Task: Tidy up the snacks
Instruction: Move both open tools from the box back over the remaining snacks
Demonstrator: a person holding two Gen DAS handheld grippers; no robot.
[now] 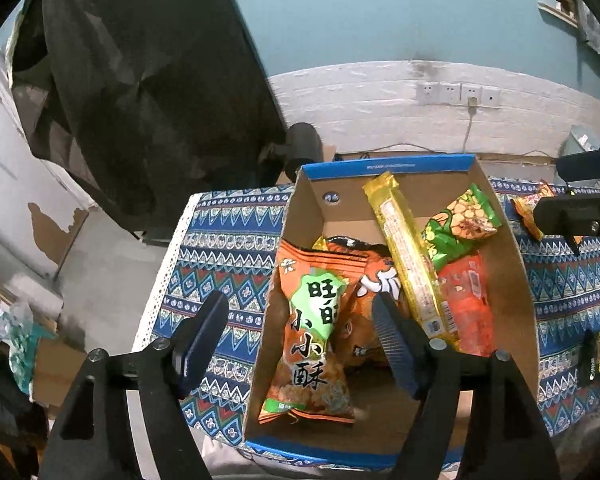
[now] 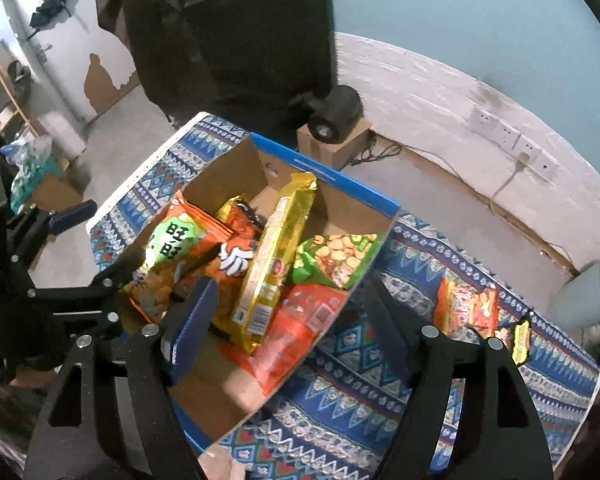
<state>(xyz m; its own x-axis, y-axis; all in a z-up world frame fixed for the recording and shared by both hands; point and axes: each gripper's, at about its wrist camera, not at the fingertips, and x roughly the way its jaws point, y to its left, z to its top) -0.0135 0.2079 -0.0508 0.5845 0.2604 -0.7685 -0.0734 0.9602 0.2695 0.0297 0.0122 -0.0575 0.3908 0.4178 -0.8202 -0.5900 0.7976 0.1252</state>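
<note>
both grippers, left gripper (image 1: pixel 300 344) and right gripper (image 2: pixel 288 320), hang spread and empty over the box (image 1: pixel 496 200), which already holds most snacks; beyond, two packets (image 2: pixel 466 306) still wait on the tablecloth (image 2: pixel 380 364).

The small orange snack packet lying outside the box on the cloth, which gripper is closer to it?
Right. The right gripper straddles the box wall beside the orange packet. The left gripper straddles the box's opposite wall, farther off.
</note>
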